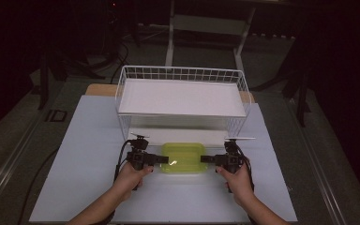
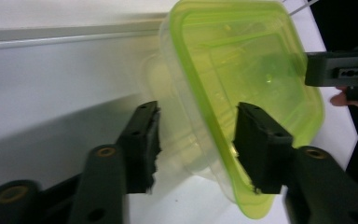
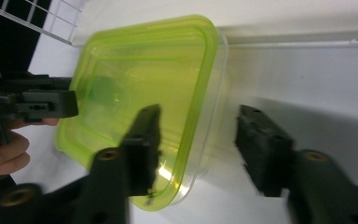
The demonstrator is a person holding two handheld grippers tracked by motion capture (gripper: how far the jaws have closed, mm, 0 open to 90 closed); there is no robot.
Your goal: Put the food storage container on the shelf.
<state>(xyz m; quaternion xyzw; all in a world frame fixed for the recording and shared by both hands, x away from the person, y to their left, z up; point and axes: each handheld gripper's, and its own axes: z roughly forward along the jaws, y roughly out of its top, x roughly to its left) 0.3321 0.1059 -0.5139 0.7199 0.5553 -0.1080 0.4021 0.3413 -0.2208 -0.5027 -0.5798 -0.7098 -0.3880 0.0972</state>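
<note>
- Left gripper (image 2: 196,140): jaws straddling the near end of the clear plastic container with a lime-green lid (image 2: 242,88), pads not visibly pressing
- Right gripper (image 3: 196,144): jaws likewise astride the opposite end

Overhead arrangement on a pale table (image 1: 75,154). A green-lidded container (image 1: 183,157) lies flat just below centre. The left gripper (image 1: 163,160), at its 9 o'clock edge, and the right gripper (image 1: 205,160), at its 3 o'clock edge, point inward at opposite short ends, each carried by a hand entering from 6 o'clock. A white wire basket (image 1: 183,75) holding a white board (image 1: 183,97) stands at 12 o'clock, just beyond the container.
</note>
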